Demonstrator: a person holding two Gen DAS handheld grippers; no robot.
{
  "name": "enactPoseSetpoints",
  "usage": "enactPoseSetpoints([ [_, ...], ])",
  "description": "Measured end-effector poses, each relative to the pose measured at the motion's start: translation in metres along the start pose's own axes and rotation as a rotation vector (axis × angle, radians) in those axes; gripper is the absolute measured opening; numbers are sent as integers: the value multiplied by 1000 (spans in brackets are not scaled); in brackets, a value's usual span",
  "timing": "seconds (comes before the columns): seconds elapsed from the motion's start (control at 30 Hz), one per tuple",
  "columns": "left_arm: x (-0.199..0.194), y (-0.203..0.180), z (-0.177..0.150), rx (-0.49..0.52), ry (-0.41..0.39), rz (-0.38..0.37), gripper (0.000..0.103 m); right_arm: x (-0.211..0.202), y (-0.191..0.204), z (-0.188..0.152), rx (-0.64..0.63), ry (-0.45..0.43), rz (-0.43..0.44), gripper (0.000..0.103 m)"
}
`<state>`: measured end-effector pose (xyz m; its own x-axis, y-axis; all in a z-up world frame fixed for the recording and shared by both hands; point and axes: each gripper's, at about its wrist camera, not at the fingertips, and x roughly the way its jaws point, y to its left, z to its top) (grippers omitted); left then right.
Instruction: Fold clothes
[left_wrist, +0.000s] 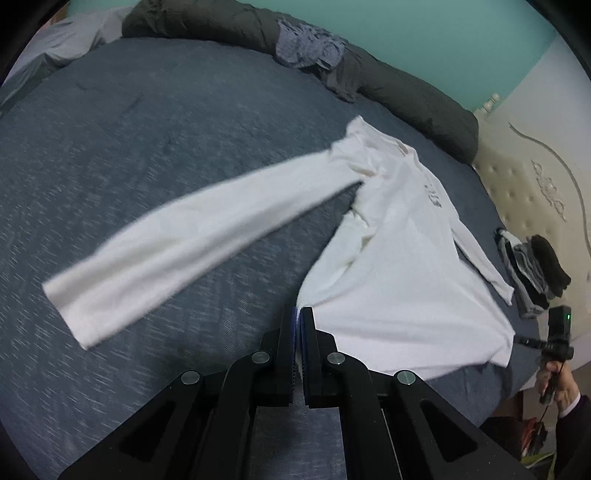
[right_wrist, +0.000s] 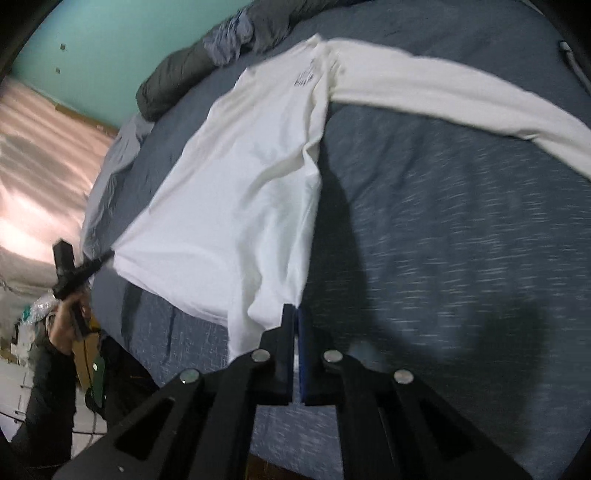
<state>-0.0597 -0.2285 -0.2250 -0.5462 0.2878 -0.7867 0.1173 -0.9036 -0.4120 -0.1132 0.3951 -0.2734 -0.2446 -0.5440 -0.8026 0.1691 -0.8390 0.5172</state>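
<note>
A white long-sleeved shirt lies spread on the blue-grey bed, one sleeve stretched out to the left. My left gripper is shut on the near hem corner. At the far right a hand holds my right gripper at the other hem corner. In the right wrist view my right gripper is shut on a hem corner of the shirt, which hangs slightly lifted. A sleeve runs off to the right there. The left gripper pinches the far-left corner.
A rolled dark grey duvet with a striped cloth on it lines the far side of the bed. A stack of folded dark clothes sits by the cream padded headboard. The bed's edge runs just behind both hem corners.
</note>
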Motion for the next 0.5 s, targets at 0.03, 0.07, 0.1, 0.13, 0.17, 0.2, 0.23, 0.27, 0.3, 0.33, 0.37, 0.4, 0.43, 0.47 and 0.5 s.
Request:
enactPoseSetpoints([
  [0.03, 3, -6, -5, 5, 10, -18, 2, -7, -5, 0, 7, -5, -7, 1],
  [0.07, 5, -12, -9, 14, 20, -29, 2, -13, -12, 1, 19, -8, -17, 1],
  [0.1, 9, -18, -13, 25, 35, -38, 2, -18, -20, 1, 35, -7, -25, 1],
  [0.13, 12, -24, -18, 34, 49, -46, 2, -18, -29, 1, 61, 3, -30, 1],
  [0.17, 16, -28, -23, 41, 61, -50, 2, -19, -38, 2, 86, 12, -36, 1],
  [0.2, 19, -32, -27, 48, 74, -52, 2, -18, -46, 1, 112, 23, -42, 1],
  [0.23, 24, -37, -31, 57, 90, -49, 2, -15, -57, 0, 138, 38, -59, 1],
  [0.27, 27, -39, -34, 62, 100, -43, 2, -12, -69, -1, 163, 49, -86, 1],
  [0.3, 31, -42, -37, 68, 113, -39, 2, -9, -76, -2, 178, 56, -101, 1],
  [0.33, 35, -44, -41, 74, 126, -35, 2, -6, -83, -4, 193, 58, -110, 1],
  [0.37, 37, -44, -43, 77, 134, -32, 2, -4, -87, -6, 207, 49, -109, 1],
  [0.4, 39, -45, -45, 80, 139, -31, 2, -2, -90, -7, 215, 40, -111, 1],
  [0.43, 41, -45, -46, 82, 144, -29, 2, -3, -90, -8, 204, 30, -111, 4],
  [0.47, 41, -44, -46, 81, 145, -27, 2, -4, -86, -9, 181, 23, -98, 4],
  [0.5, 42, -44, -46, 81, 146, -25, 2, -4, -81, -10, 155, 22, -94, 4],
])
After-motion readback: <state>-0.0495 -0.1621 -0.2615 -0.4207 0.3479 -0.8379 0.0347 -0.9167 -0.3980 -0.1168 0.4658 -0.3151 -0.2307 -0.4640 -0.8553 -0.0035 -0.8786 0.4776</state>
